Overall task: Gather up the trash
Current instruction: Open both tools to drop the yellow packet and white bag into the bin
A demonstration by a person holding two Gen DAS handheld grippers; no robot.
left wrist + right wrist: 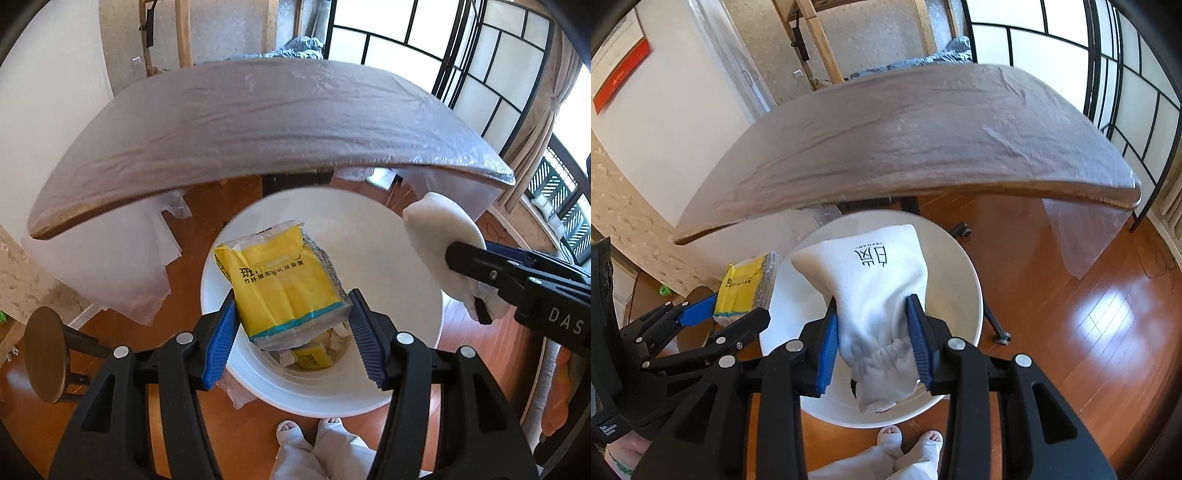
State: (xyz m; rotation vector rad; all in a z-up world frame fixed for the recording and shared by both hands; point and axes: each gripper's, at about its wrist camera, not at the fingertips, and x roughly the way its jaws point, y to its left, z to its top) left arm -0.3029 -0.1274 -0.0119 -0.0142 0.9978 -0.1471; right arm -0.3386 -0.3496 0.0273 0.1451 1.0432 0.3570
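My left gripper (293,332) is shut on a yellow tissue packet (280,280) and holds it over the mouth of a white trash bin (406,369). Inside the bin lie another small yellow packet (312,359) and some white scraps. My right gripper (873,339) is shut on a soft white packet (875,291) with black printed characters, also above the white trash bin (971,295). In the left wrist view the right gripper (480,291) comes in from the right with the white packet (439,236). The right wrist view shows the left gripper (716,314) at left with the yellow packet (746,288).
A brown table (258,122) wrapped in clear film overhangs the far side of the bin. A round dark stool (44,354) stands on the wooden floor at left. The person's feet (306,428) in white slippers are just behind the bin. Plastic sheets (110,266) hang under the table.
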